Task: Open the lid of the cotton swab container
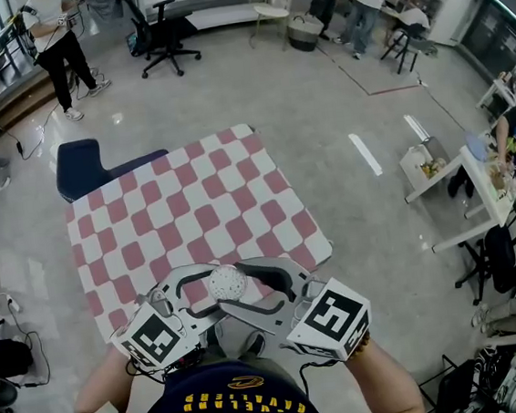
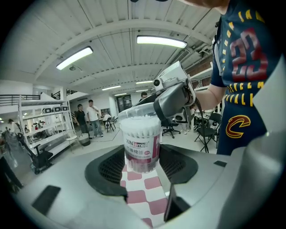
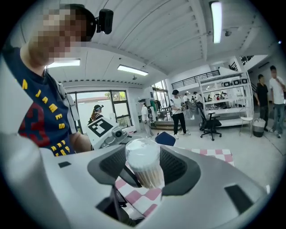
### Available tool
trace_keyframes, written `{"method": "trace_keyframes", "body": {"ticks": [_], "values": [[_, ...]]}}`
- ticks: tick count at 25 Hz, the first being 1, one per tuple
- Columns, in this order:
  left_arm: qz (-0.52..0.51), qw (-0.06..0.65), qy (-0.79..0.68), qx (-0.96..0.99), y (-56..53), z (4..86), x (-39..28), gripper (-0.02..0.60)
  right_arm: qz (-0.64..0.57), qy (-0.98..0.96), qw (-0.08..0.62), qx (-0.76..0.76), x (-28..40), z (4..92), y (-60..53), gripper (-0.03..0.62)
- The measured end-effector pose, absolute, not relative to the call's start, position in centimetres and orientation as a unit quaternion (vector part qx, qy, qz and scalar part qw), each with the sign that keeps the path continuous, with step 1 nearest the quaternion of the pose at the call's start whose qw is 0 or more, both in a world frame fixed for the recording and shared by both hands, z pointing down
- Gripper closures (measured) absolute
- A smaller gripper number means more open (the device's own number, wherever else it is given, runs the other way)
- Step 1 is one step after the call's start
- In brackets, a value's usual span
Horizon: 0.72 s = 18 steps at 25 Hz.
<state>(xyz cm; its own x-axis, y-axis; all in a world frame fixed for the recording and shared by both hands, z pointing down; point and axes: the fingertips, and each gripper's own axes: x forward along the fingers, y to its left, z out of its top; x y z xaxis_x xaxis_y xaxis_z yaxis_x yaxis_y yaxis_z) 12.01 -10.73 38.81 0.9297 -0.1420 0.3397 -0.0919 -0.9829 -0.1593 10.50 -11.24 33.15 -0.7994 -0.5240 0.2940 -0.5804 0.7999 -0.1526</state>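
Closest to the lens, the person's dark jersey is seen at the lower edge of the head view. Beyond it a table under a pink-and-white checked cloth is spread. Left gripper and right gripper are held facing each other above the cloth's near edge. The cotton swab container is held upright off the cloth, its lower body clamped between the left jaws. Its lid is enclosed by the right jaws, whose pads are set against its sides.

Swab container clr glossy plastic; cloth matt.
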Motion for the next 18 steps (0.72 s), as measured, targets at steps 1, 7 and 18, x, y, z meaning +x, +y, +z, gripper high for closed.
{"method": "trace_keyframes", "body": {"ticks": [1, 7, 18], "values": [[-0.177, 0.069, 0.059, -0.98, -10.7, 38.8, 12.0, 0.336, 0.124, -0.941, 0.119, 0.293, 10.5, 33.2, -11.3, 0.347], [-0.166, 0.06, 0.057, -0.983, -10.7, 38.8, 11.7, 0.337, 0.172, -0.938, 0.075, 0.292, 10.8, 32.8, -11.7, 0.347], [-0.174, 0.053, 0.054, -0.982, -10.7, 39.7, 11.2, 0.336, 0.178, -0.923, 0.011, 0.342, 13.0, 30.5, -13.8, 0.347]]}}
